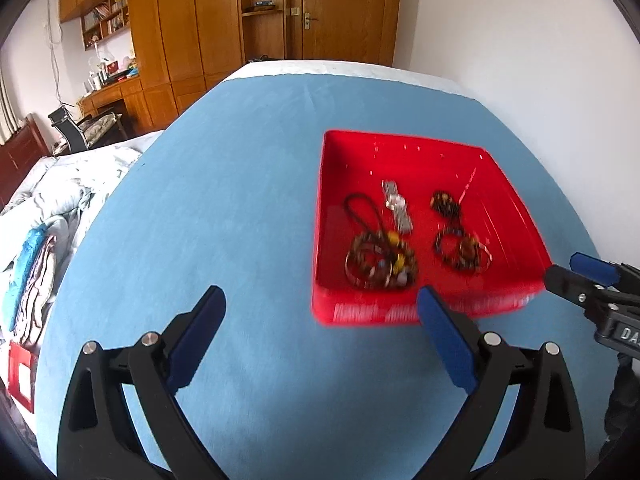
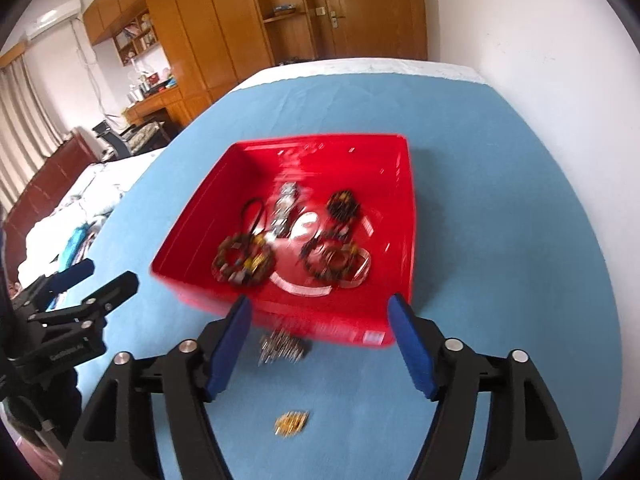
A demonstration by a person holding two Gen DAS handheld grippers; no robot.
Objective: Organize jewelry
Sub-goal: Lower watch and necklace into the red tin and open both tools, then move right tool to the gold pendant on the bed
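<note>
A red tray stands on the blue cloth and holds a pile of jewelry. In it lie a multicoloured bead bracelet, a silver watch, and dark bead bracelets. Outside the tray, a silver piece and a small gold piece lie on the cloth. My left gripper hangs open by the tray's near left corner. My right gripper is open before the tray's near wall, above the silver piece. Neither holds anything.
The blue cloth covers a table whose far edge meets a white wall on the right. A bed with crumpled bedding lies to the left. Wooden wardrobes and a door stand at the back.
</note>
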